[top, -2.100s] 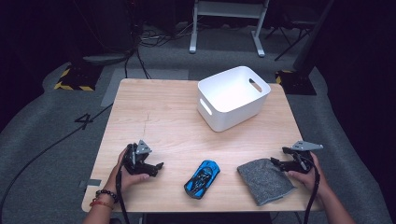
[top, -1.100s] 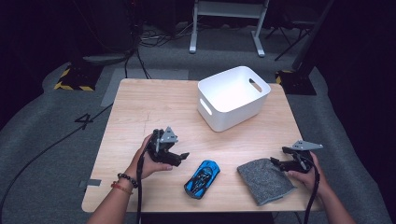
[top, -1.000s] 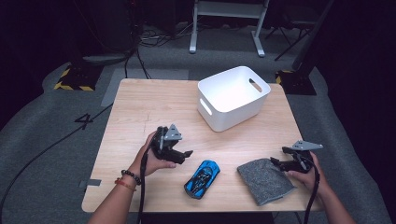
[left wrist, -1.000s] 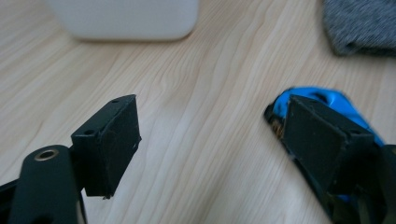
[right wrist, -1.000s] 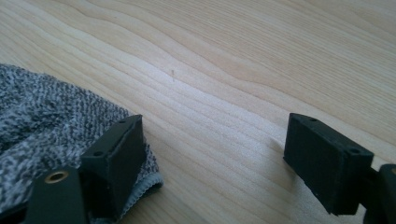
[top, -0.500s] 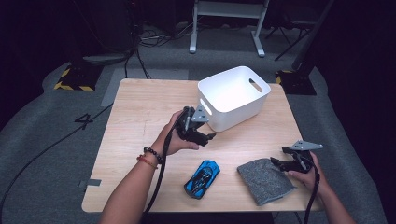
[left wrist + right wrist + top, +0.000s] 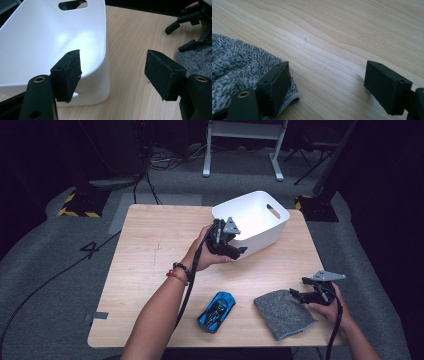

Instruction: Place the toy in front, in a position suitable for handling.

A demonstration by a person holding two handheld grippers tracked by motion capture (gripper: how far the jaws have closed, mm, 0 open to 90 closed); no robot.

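The table (image 7: 150, 250) takes up the middle of the high view, and the biggest change on it is the left arm: two seconds back the left gripper (image 7: 226, 239) sat at the lower left of the frame near the table's front edge, and it has since swept up and across to the centre — right against the near wall of the white bin (image 7: 252, 222). That reads as the bin being the thing in hand now, probably to be gripped by its wall or rim. In the left gripper view the jaws stand wide apart, empty, with one pad in front of the bin's rounded corner and the other over bare wood.

The right gripper (image 7: 312, 292) has not moved — it rests at the lower right, jaws wide and holding nothing, just beside the grey cloth (image 7: 284, 314), whose hem lies by one pad in the right gripper view.

The bin stands in the upper right of the tabletop, its far corner near the back edge, so pushing it farther away looks risky. Open wood lies to its left and in front. The blue toy car (image 7: 216, 311) sits low and centre, near the front edge, well apart from the bin.
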